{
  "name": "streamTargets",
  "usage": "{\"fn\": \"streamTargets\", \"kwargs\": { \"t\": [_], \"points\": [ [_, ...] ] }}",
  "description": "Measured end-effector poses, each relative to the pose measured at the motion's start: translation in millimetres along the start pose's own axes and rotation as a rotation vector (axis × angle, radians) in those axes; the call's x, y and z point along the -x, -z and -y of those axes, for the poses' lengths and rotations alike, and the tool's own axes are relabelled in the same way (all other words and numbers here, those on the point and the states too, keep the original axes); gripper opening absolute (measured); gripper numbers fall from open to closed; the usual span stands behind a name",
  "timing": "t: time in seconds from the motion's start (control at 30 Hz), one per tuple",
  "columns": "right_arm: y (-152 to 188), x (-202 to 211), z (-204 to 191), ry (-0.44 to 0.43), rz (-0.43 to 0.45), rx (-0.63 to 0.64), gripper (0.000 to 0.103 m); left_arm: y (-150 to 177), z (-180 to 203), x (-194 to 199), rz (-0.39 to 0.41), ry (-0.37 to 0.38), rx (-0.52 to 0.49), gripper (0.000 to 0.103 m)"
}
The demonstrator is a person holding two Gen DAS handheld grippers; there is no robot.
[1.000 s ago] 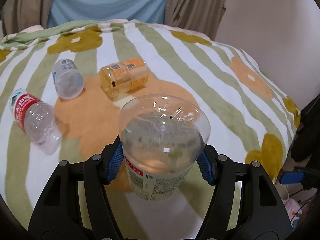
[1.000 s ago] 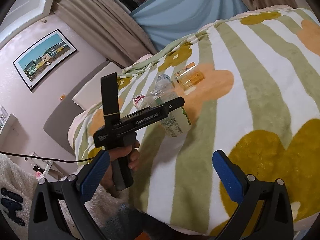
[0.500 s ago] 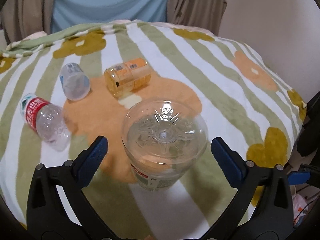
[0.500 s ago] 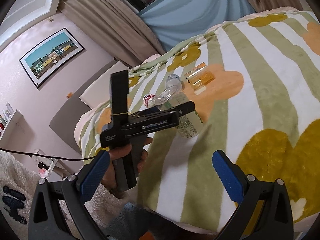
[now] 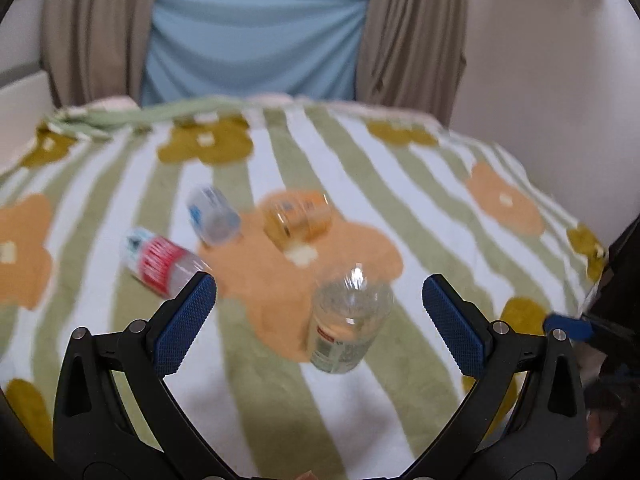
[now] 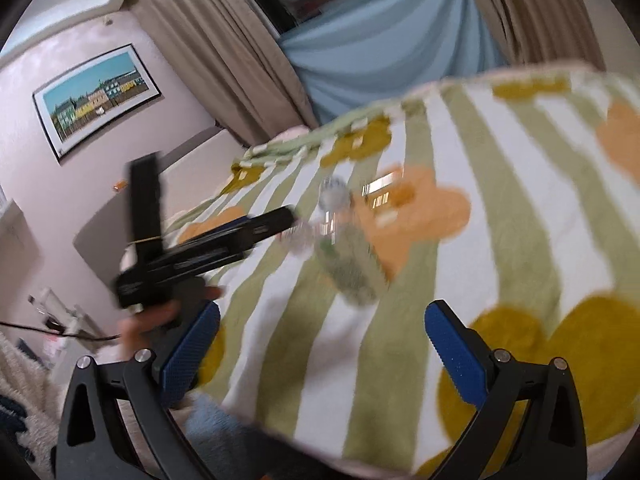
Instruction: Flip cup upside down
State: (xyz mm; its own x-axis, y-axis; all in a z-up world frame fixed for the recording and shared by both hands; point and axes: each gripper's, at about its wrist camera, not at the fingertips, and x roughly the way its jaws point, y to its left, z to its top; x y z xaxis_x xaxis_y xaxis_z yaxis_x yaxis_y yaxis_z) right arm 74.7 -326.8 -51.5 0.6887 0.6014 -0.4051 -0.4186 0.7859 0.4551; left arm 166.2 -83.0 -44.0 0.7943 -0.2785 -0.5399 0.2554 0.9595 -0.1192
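A clear plastic cup [image 5: 348, 322] with a printed label stands upside down on the striped flower blanket [image 5: 420, 208], its base on top. My left gripper [image 5: 320, 320] is open and held back from the cup, which stands free between and beyond the blue pads. In the right wrist view the same cup [image 6: 352, 260] shows blurred beyond the hand-held left gripper [image 6: 276, 216], which sits left of it. My right gripper [image 6: 320, 350] is open over the blanket's near edge with nothing between its fingers.
Three containers lie on their sides behind the cup: a red-labelled bottle [image 5: 160, 260], a pale blue-labelled one [image 5: 214, 216] and an orange one [image 5: 298, 218]. Curtains [image 5: 412, 32] and a wall stand beyond the bed. A framed picture [image 6: 96, 100] hangs at the left.
My left gripper let go of the cup, opened wide and drew back and up. The cup stays inverted on the blanket. My right gripper shifted slightly, still open.
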Motion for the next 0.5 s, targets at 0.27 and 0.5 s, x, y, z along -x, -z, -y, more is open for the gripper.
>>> {"fn": "streamTargets", "kwargs": {
  "t": [0.27,0.5],
  "points": [
    [-48,23,-61,0.234,0.209,0.184,0.102,-22,-12,109,0.190,-0.157,0.016,0.103],
    [-44,25,-93,0.365,0.298,0.243,0.102,2,-20,156,0.267,-0.177,0.013,0.103]
  ]
}}
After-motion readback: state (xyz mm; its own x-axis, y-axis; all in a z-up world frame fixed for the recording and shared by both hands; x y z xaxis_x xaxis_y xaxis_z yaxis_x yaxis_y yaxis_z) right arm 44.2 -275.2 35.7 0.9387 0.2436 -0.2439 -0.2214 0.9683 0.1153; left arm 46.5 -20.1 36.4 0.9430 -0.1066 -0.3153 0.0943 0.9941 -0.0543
